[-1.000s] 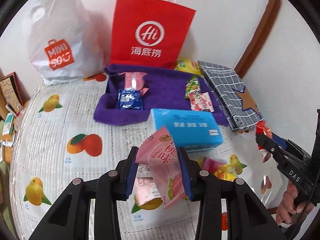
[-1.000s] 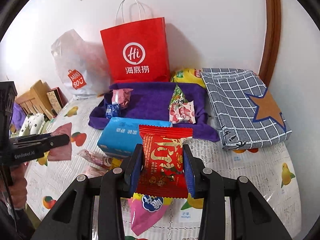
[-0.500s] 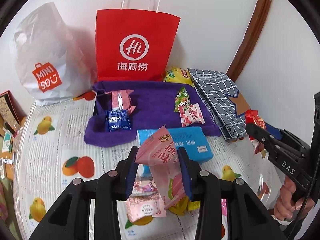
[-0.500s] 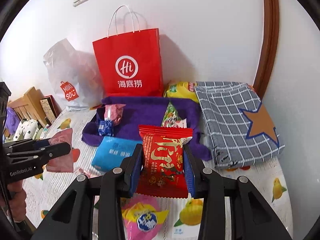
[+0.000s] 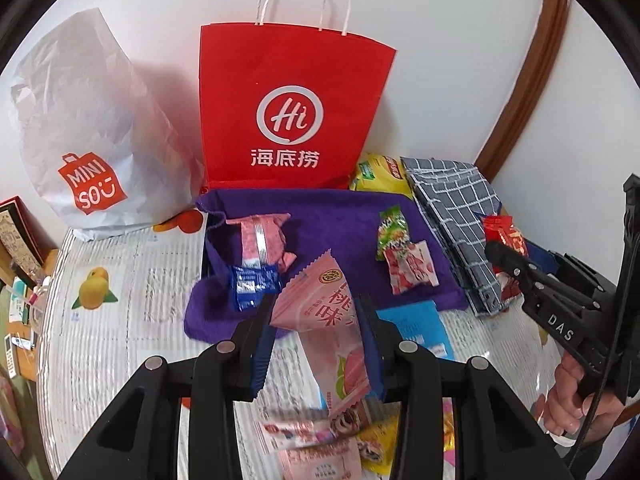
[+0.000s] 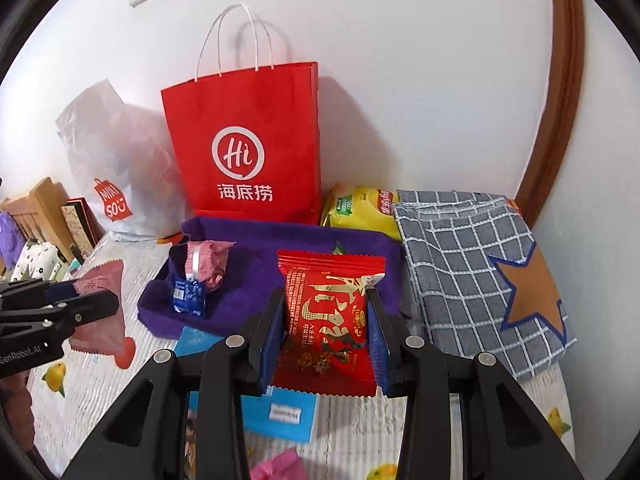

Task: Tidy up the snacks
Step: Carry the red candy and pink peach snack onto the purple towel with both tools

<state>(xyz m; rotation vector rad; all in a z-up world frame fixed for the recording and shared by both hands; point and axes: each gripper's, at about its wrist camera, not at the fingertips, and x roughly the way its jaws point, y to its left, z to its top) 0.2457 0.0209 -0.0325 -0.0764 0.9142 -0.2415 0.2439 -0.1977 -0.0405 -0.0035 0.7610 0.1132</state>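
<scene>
The left claw [image 5: 316,344] pinches a pink pack [image 5: 320,312]; the right claw [image 6: 326,338] pinches a red pack [image 6: 330,312]. Both hang over the purple towel's [image 5: 340,216] near edge. Carry each clear of the blue pack [image 6: 280,412], lower onto bare towel beside like snacks, then release.

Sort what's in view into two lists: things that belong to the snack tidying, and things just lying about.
Part of the job:
- pink peach snack in the left gripper
- red snack packet in the right gripper
- purple cloth with sorted snacks
- loose snacks on the table

Lying about:
- red paper bag
- white Miniso bag
- checked cloth
- blue tissue pack
</scene>
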